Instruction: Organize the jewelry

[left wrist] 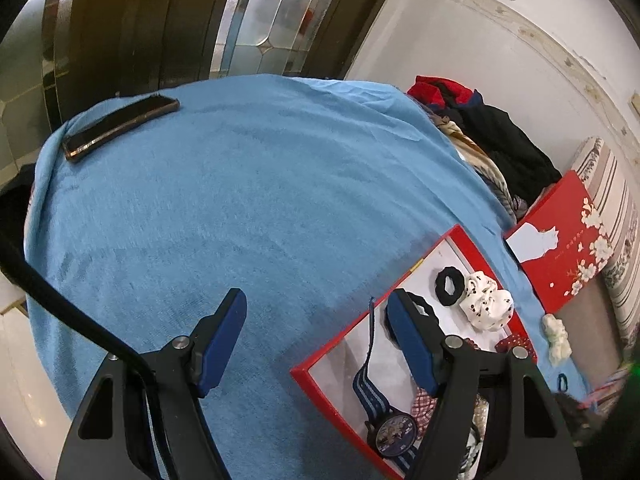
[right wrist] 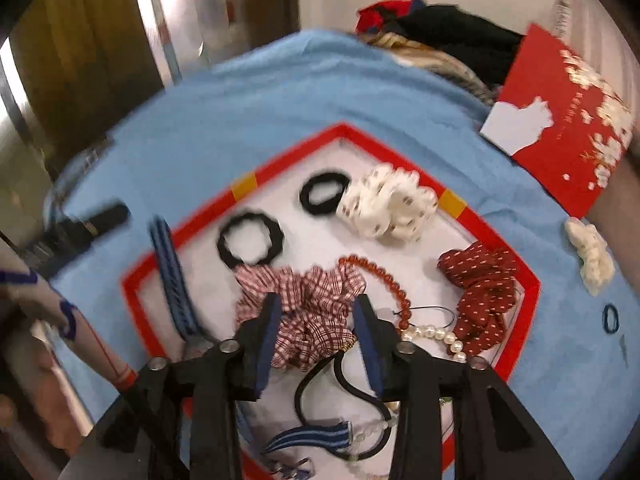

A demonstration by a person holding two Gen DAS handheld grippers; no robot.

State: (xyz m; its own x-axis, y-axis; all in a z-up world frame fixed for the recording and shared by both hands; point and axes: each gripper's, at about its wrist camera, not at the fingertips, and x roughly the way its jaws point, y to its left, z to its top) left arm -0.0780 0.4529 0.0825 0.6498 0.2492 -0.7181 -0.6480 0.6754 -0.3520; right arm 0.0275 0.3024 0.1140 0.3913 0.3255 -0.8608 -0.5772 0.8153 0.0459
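Right wrist view has the right gripper (right wrist: 316, 320) open over the red-rimmed tray (right wrist: 532, 280), fingers straddling the checked scrunchie (right wrist: 308, 300), with two black hair ties (right wrist: 250, 242), a spotted white scrunchie (right wrist: 388, 206), amber beads (right wrist: 384, 280) and pearls (right wrist: 440, 338) crowding around it. Left gripper (left wrist: 316, 340) hangs open and empty at the tray's near rim by a striped-strap watch (left wrist: 394, 432). Loads of bare blue towel (left wrist: 240, 200) to its left, just a phone (left wrist: 120, 126) at the far edge; the red lid (left wrist: 560, 240) leans off the right side.

scrunchies (right wrist: 390, 206) in box (right wrist: 530, 280), lid (right wrist: 560, 120) behind
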